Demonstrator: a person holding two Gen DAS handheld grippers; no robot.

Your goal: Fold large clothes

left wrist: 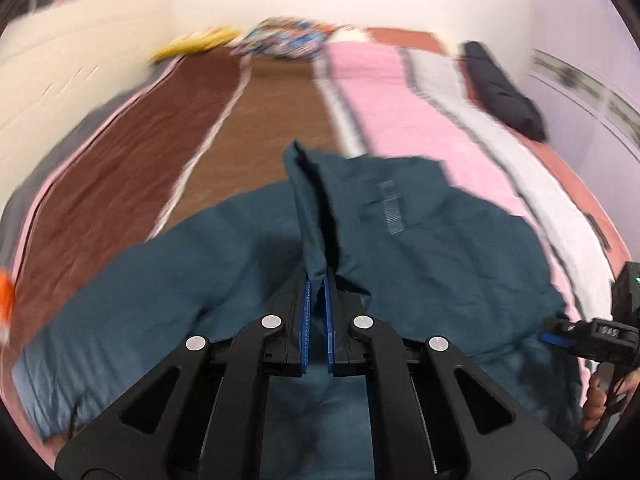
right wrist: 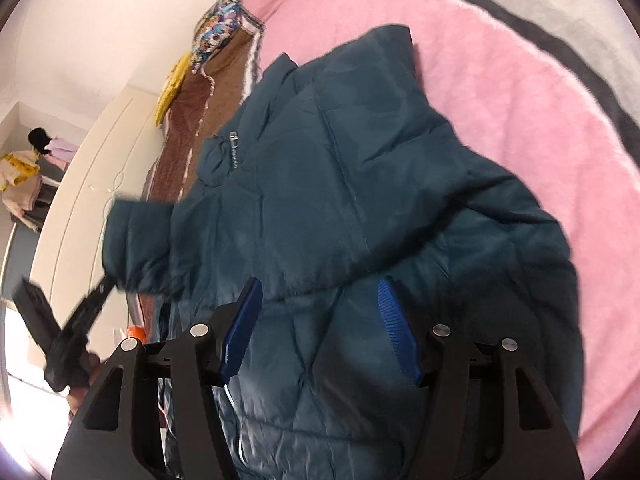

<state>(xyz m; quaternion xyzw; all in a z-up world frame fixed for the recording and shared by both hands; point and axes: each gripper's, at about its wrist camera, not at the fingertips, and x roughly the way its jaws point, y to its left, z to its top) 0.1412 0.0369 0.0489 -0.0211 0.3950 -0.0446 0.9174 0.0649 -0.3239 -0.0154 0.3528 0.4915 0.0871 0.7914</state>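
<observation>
The bed (left wrist: 256, 128) fills both views, its cover striped brown, pink (right wrist: 500, 100) and grey-white, and my teal puffer jacket (left wrist: 440, 248) lies spread across it near me, over the brown and pink stripes. Only my left camera shows the far end of the bed: a dark rolled bundle (left wrist: 504, 88) on the right edge, a patterned cushion (left wrist: 284, 38) and a yellow thing (left wrist: 196, 46) by the wall, all blurred. Only my right camera shows the jacket's front with its zip pull (right wrist: 234, 142) near the collar, a puffy cuff (right wrist: 136, 240) lifted at the left, and, far off in the corner, a stack of folded clothes (right wrist: 28, 184). My left claw (left wrist: 317, 300) is clamped on a fold of the jacket's fabric, which stands up in a ridge from between the blue pads (left wrist: 306, 312); the right camera sees this same claw (right wrist: 100, 292) as a dark blurred shape at the lifted cuff, with my fingers (right wrist: 80, 384) just showing beneath it. My right claw (right wrist: 320, 320) hangs with its jaws wide apart above the jacket's lower body, gripping nothing, its blue pads (right wrist: 394, 332) clear of the cloth as far as I can tell; the left camera catches it at the right edge (left wrist: 560, 334), beside the jacket's side, with my hand (left wrist: 600, 400) under it
</observation>
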